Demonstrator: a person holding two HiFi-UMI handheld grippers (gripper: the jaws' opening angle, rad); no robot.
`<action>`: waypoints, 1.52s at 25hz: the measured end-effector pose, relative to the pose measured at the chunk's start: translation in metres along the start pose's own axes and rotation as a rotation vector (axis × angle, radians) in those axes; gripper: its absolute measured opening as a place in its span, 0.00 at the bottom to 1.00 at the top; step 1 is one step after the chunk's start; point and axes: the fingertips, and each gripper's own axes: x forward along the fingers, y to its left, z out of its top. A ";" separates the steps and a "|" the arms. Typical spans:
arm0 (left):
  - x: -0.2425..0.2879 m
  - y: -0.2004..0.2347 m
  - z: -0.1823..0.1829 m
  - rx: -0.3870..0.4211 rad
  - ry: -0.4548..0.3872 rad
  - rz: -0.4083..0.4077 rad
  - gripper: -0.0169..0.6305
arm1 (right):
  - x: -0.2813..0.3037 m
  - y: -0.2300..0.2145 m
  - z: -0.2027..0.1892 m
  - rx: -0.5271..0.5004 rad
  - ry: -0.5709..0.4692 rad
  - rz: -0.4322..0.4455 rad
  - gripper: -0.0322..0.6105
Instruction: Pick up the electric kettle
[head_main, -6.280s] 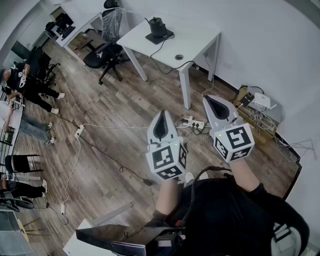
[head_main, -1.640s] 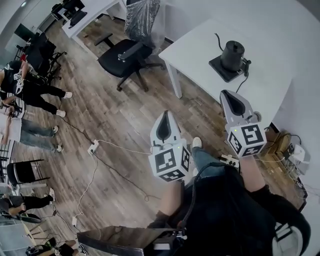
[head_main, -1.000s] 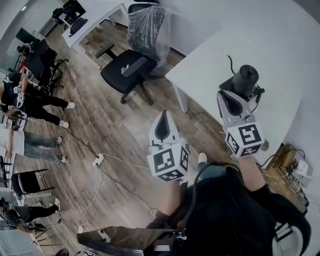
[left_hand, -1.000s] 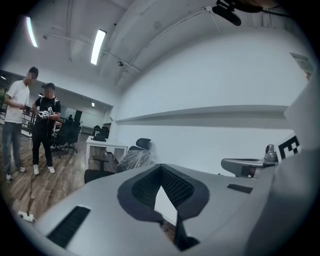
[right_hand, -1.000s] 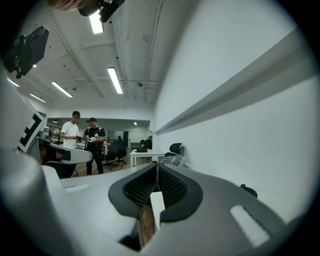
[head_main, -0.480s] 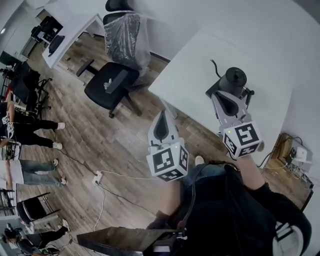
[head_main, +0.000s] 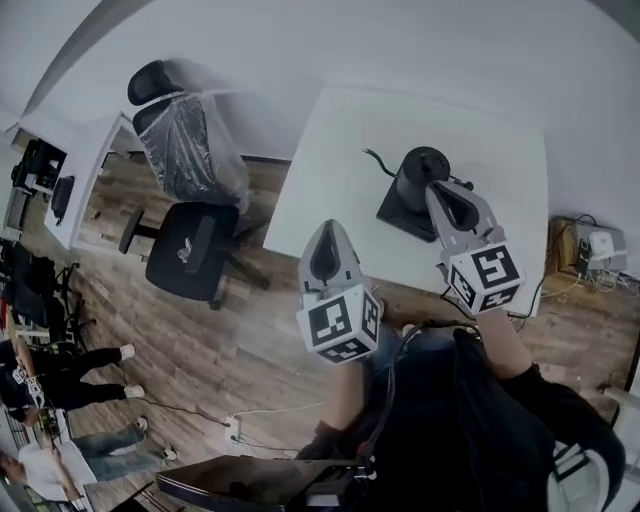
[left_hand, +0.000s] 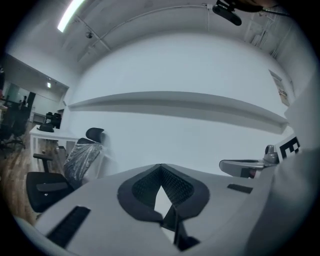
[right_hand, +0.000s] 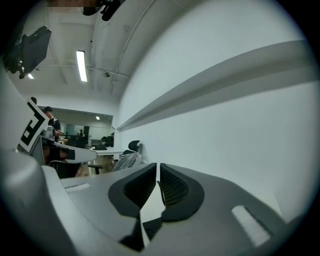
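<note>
The black electric kettle (head_main: 415, 178) stands on its dark square base (head_main: 397, 217) near the middle of a white table (head_main: 330, 150). My right gripper (head_main: 440, 190) is shut and empty; in the head view its tip overlaps the kettle's right side, so I cannot tell if they touch. Over the table's near edge, my left gripper (head_main: 328, 230) is shut and empty, well left of the kettle. Both gripper views face the white wall and show shut jaws, the left gripper (left_hand: 160, 167) and the right gripper (right_hand: 157, 165). Neither shows the kettle.
A cord (head_main: 375, 160) runs from the kettle's base toward the wall. A black office chair (head_main: 190, 240) with a plastic-wrapped back stands left of the table. Plugs and boxes (head_main: 590, 245) lie on the floor at the right. People (head_main: 50, 380) stand far left.
The view has swung round, so the table now lies squarely ahead with the wall behind it. Both grippers have moved over the table's near edge, still shut.
</note>
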 end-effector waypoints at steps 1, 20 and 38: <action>0.013 -0.003 0.004 0.008 0.005 -0.035 0.03 | 0.003 -0.008 0.001 0.006 0.001 -0.037 0.05; 0.141 -0.081 0.010 0.072 0.122 -0.516 0.03 | -0.011 -0.098 -0.001 0.059 0.043 -0.534 0.05; 0.147 -0.109 -0.016 0.103 0.202 -0.623 0.03 | -0.029 -0.099 -0.014 0.084 0.083 -0.619 0.07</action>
